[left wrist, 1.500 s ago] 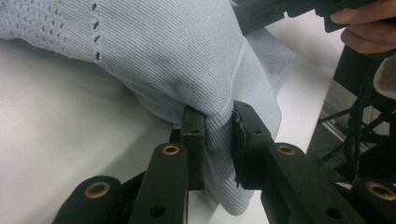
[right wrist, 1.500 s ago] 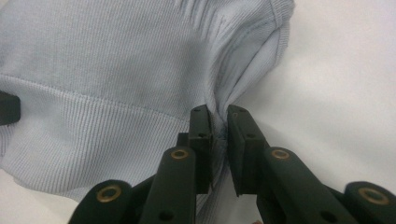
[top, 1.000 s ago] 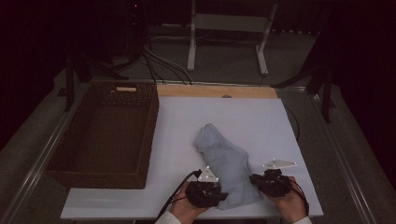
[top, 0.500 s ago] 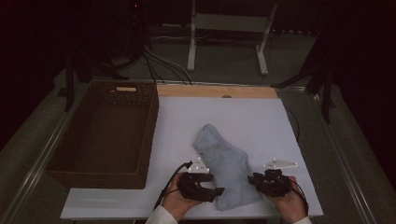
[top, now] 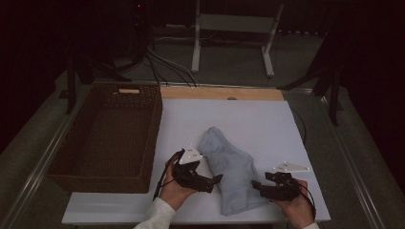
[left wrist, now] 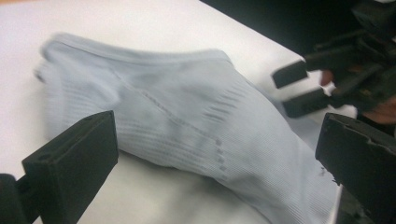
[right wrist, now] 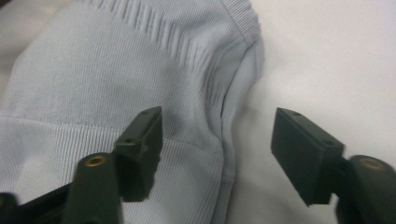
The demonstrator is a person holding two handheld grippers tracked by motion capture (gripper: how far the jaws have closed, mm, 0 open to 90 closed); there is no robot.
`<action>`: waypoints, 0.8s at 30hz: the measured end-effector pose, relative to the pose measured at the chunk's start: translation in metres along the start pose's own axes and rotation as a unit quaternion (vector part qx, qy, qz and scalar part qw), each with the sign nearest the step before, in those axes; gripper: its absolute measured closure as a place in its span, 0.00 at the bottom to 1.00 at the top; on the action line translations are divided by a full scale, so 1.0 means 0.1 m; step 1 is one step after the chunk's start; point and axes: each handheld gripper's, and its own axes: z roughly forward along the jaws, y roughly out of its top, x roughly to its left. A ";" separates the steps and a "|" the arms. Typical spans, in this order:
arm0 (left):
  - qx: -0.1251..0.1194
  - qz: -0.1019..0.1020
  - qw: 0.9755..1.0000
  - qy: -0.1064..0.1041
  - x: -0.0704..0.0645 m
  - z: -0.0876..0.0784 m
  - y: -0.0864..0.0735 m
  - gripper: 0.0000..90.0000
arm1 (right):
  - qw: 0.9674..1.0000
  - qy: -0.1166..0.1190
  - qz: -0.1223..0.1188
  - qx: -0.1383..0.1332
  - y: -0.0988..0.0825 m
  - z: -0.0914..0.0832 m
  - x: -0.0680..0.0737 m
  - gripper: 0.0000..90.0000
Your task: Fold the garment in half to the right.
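A pale blue sock [top: 229,169] lies flat at lower centre of the white table [top: 258,119], between both grippers. Left gripper [top: 216,179] and right gripper [top: 257,185] are spread wide, holding nothing. Each should probably straddle one fabric edge before closing. The sock's long axis runs from upper left to lower right.

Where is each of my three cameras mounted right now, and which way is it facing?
High view: above the person's side, looking forward and down on the white table, wicker basket, light blue sock; both hands and the left gripper and right gripper show.
Left gripper view: rides the left gripper, faces across the sock toward the right gripper; own fingers open.
Right gripper view: rides the right gripper, faces the sock's ribbed edge; fingers open.
All three share the sock.
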 end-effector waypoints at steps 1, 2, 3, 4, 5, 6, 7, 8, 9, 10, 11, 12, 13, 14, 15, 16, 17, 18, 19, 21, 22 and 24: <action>-0.002 0.003 1.000 0.003 0.02 0.00 0.01 0.00 | 1.000 -0.001 0.000 -0.002 0.00 0.00 0.00 0.32; -0.006 0.005 1.000 0.003 0.04 0.00 0.02 0.00 | 1.000 -0.002 -0.001 -0.004 0.00 -0.01 0.01 0.31; -0.011 0.005 1.000 -0.001 0.07 -0.01 0.03 0.00 | 1.000 -0.003 -0.002 -0.007 0.00 -0.01 0.01 0.29; -0.016 0.003 1.000 -0.003 0.09 -0.01 0.04 0.00 | 1.000 -0.003 -0.002 -0.009 -0.01 -0.01 0.01 0.27; -0.020 0.002 1.000 -0.001 0.12 -0.01 0.05 0.00 | 1.000 -0.003 -0.003 -0.011 -0.01 -0.01 0.01 0.25; -0.021 0.002 1.000 0.004 0.14 0.00 0.06 0.00 | 1.000 -0.005 -0.004 -0.014 -0.01 -0.01 0.01 0.20; -0.020 0.005 1.000 0.008 0.16 0.01 0.06 0.00 | 1.000 -0.005 -0.004 -0.014 -0.01 -0.01 0.01 0.20; -0.021 0.006 1.000 0.010 0.19 0.01 0.06 0.00 | 1.000 -0.005 -0.004 -0.016 -0.01 -0.01 0.01 0.19; -0.024 0.006 1.000 0.011 0.21 0.02 0.07 0.00 | 1.000 -0.004 -0.004 -0.019 -0.01 -0.01 0.01 0.18; -0.026 0.010 1.000 0.014 0.23 0.02 0.07 0.00 | 1.000 -0.004 -0.004 -0.019 -0.01 -0.01 0.01 0.17; -0.029 0.011 0.999 0.017 0.24 0.03 0.08 0.00 | 1.000 -0.004 -0.004 -0.020 -0.01 -0.01 0.01 0.17; -0.031 0.013 0.999 0.020 0.26 0.03 0.09 0.00 | 1.000 -0.004 -0.004 -0.021 -0.01 -0.01 0.00 0.17; -0.032 0.015 0.999 0.022 0.28 0.03 0.09 0.00 | 1.000 -0.004 -0.004 -0.022 -0.01 -0.01 0.01 0.17; -0.031 0.018 0.999 0.024 0.29 0.04 0.10 0.00 | 1.000 -0.004 -0.004 -0.023 -0.01 0.00 0.00 0.17; -0.031 0.019 0.999 0.028 0.31 0.04 0.11 0.00 | 1.000 -0.004 -0.004 -0.024 -0.01 0.00 0.00 0.17; -0.034 0.021 0.999 0.029 0.32 0.04 0.12 0.00 | 1.000 -0.004 -0.005 -0.025 -0.01 0.00 0.00 0.17; -0.037 0.022 0.999 0.030 0.34 0.05 0.12 0.00 | 1.000 -0.004 -0.005 -0.026 -0.01 0.00 0.00 0.17; -0.038 0.022 0.999 0.031 0.35 0.05 0.13 0.00 | 1.000 -0.004 -0.006 -0.027 -0.01 0.00 0.00 0.17; -0.038 0.023 0.999 0.031 0.37 0.06 0.14 0.00 | 1.000 -0.004 -0.006 -0.027 -0.01 0.00 0.00 0.17; -0.038 0.026 0.998 0.032 0.40 0.08 0.14 0.00 | 1.000 -0.004 -0.006 -0.029 -0.01 0.00 0.00 0.17; -0.035 0.032 0.998 0.033 0.41 0.09 0.14 0.00 | 1.000 -0.004 -0.006 -0.029 -0.01 0.00 0.00 0.17; -0.033 0.038 0.998 0.037 0.44 0.11 0.14 0.00 | 1.000 -0.004 -0.007 -0.029 -0.01 0.00 0.00 0.17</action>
